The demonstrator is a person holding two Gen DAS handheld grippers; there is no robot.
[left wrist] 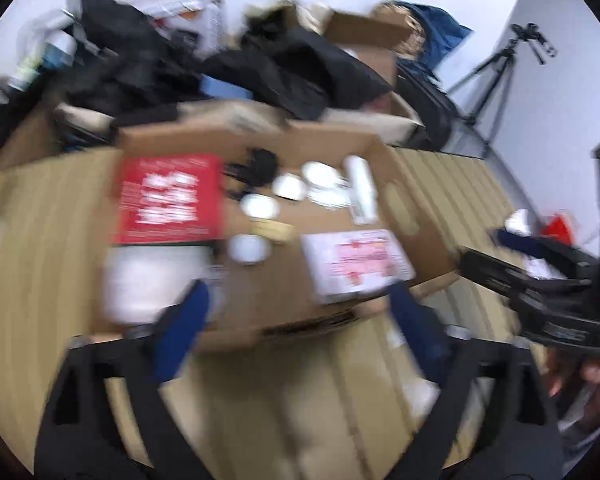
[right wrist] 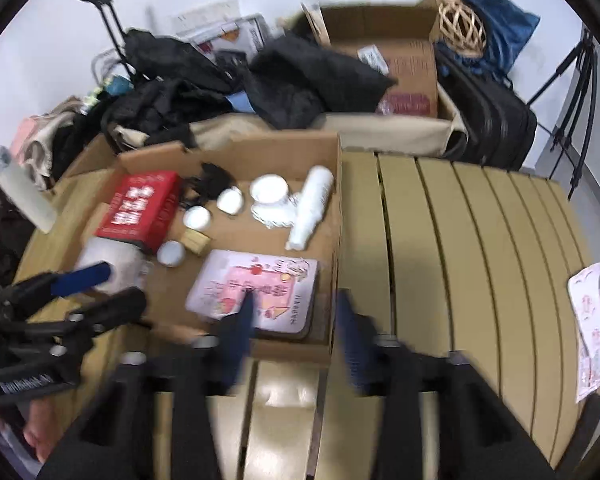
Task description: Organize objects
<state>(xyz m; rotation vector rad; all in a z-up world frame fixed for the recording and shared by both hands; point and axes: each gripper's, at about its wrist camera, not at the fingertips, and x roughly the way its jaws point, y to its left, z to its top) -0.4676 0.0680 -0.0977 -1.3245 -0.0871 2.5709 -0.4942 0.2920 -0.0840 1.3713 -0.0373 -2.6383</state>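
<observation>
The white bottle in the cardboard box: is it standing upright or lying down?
Lying down. In the right wrist view the white bottle lies lengthwise on the floor of the cardboard box, beside its right wall.

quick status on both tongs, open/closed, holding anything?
Left tongs: open, empty, over the shallow cardboard box.
Right tongs: open, empty, straddling that box's right wall above the pink-and-white flat tin.
</observation>
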